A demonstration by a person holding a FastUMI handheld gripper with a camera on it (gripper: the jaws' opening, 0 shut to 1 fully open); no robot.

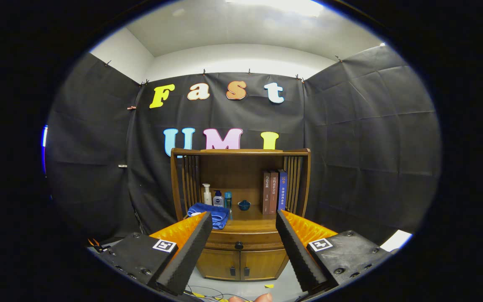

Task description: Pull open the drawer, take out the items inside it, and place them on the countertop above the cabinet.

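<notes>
A wooden cabinet (pixel 241 197) stands beyond my fingers against the booth wall. Its drawer (pixel 241 242) is closed, with a dark round knob (pixel 239 245) at its middle, seen in the gap between my fingers. Above the drawer lies the countertop (pixel 253 225) under an open shelf frame. My gripper (pixel 243 219) is open, its fingers wide apart with nothing between them, some way short of the cabinet. What the drawer holds is hidden.
On the countertop lie a folded blue towel (pixel 209 213), three small bottles (pixel 218 197), a small blue bowl (pixel 244 205) and three upright books (pixel 274 191). Two lower doors (pixel 241 264) sit under the drawer. Cables (pixel 201 291) and yellow scraps (pixel 268 286) lie on the floor.
</notes>
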